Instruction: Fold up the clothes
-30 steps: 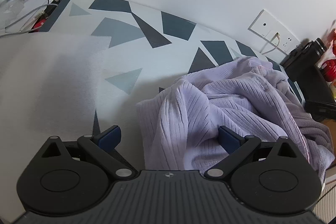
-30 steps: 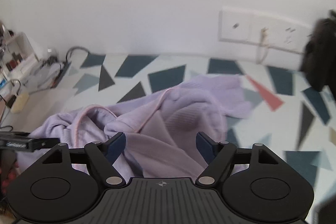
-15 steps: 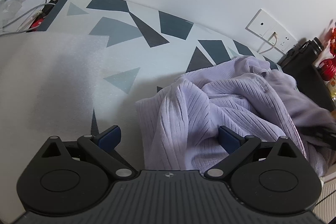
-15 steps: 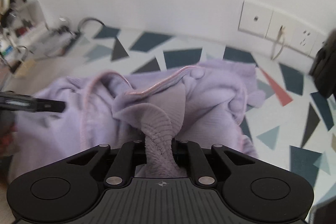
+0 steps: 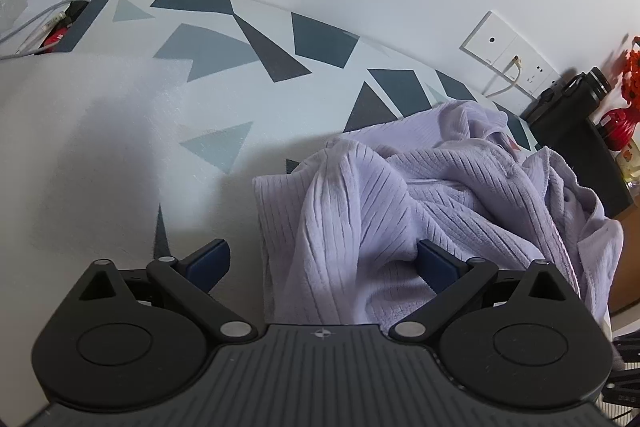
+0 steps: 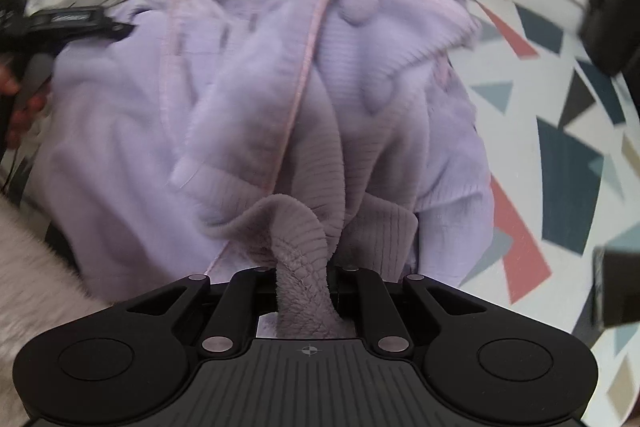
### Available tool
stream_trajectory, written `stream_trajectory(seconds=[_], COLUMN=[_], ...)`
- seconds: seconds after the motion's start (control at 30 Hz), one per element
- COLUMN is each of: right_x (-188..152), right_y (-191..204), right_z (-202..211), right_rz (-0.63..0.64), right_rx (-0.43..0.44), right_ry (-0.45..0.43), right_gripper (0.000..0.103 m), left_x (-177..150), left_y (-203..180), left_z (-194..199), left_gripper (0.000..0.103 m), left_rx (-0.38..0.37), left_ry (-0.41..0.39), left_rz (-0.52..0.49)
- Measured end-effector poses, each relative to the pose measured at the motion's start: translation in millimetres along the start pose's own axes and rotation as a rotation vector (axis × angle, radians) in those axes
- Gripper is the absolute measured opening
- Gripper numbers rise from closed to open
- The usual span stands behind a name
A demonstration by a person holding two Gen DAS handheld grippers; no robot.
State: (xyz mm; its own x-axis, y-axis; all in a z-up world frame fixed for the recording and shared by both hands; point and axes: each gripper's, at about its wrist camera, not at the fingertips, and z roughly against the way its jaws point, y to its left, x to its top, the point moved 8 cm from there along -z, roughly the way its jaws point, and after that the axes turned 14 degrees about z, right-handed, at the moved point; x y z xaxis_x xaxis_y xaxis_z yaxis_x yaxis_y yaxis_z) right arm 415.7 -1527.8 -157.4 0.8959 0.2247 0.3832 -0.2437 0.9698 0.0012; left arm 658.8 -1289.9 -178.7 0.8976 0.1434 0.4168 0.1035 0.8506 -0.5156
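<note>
Right gripper (image 6: 304, 273) clenched on a twisted fold of the lilac ribbed cardigan (image 6: 256, 99) (pink-piped edge), left gripper (image 5: 322, 261) released, jaws wide over its hem, triangle-patterned tablecloth (image 5: 224, 39) beneath.

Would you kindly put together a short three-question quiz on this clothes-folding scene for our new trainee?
1. True or false: the right hand-held gripper is shut on a bunch of the lilac garment.
2. The left hand-held gripper is: A) open, B) shut on the garment, C) holding a cable.
3. What pattern covers the table?

Key:
1. True.
2. A; fabric lies between its blue pads, unpinched.
3. Dark and grey triangles on white, with some red ones.
</note>
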Motion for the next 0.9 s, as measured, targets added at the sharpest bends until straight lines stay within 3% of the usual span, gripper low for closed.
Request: stream_trajectory(seconds=[0.2,0.27,0.4,0.47,0.67,0.9], right_x=[0,4,12,22,67,102], right_y=[-2,-2,-4,-8,-37,-100], right_z=[-8,2,22,41,91,66], right_rz=[-0.02,-0.006,0.019,0.026,0.008,-0.23], right_rx=[-0.028,-0.053,-0.102,-0.116,-0.114,-0.14], right_ry=[0.0,-0.008,-0.025,-0.065,-0.234,-0.307], right_gripper=[0.01,0.015,0.04,0.064,0.078,0.08], left_x=[-2,-2,-3,-3,3,48], left_y=[3,4,5,6,5,-22], left_z=[1,2,4,5,13,51], left_gripper=[0.101,0.101,0.101,0.101,0.101,0.101], left_rx=[-0.005,-0.009,-0.014,-0.019,-0.032,-0.11], left_ry=[-0.004,-0.004,-0.007,-0.006,-0.034,-0.15], left_rz=[0.01,0.017,0.023,0.029,0.028,-0.044])
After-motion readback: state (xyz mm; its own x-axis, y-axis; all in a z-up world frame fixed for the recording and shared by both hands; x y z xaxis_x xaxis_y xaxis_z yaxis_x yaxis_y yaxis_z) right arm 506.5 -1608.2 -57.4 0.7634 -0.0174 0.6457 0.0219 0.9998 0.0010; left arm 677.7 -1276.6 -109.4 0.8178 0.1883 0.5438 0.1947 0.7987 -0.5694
